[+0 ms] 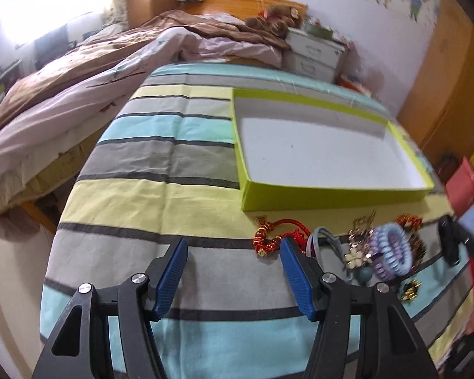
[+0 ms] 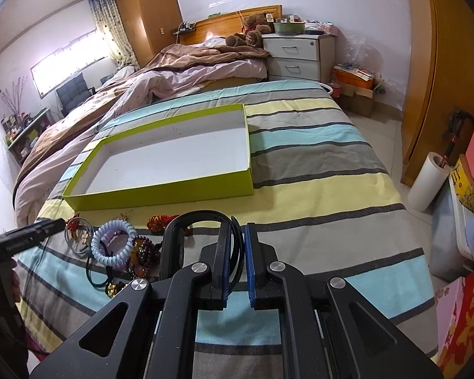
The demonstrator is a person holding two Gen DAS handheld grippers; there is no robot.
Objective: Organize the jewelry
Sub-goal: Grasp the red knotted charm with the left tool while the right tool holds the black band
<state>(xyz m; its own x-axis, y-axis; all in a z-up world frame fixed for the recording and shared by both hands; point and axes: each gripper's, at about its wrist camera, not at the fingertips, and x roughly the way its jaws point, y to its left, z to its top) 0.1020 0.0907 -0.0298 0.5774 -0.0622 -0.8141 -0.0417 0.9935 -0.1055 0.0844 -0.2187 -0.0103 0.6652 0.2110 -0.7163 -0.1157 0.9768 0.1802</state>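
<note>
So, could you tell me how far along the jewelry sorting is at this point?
Nothing is sorted yet: the green box is empty. The right gripper pinches a black band; the left gripper is open. The spiral hair tie, red charm and other pieces remain on the striped cloth.

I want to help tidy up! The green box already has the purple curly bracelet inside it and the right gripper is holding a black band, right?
Not quite. The green box has nothing inside; the purple curly bracelet lies on the striped cloth in front of it, as the right wrist view shows. The right gripper does hold the black band.
</note>
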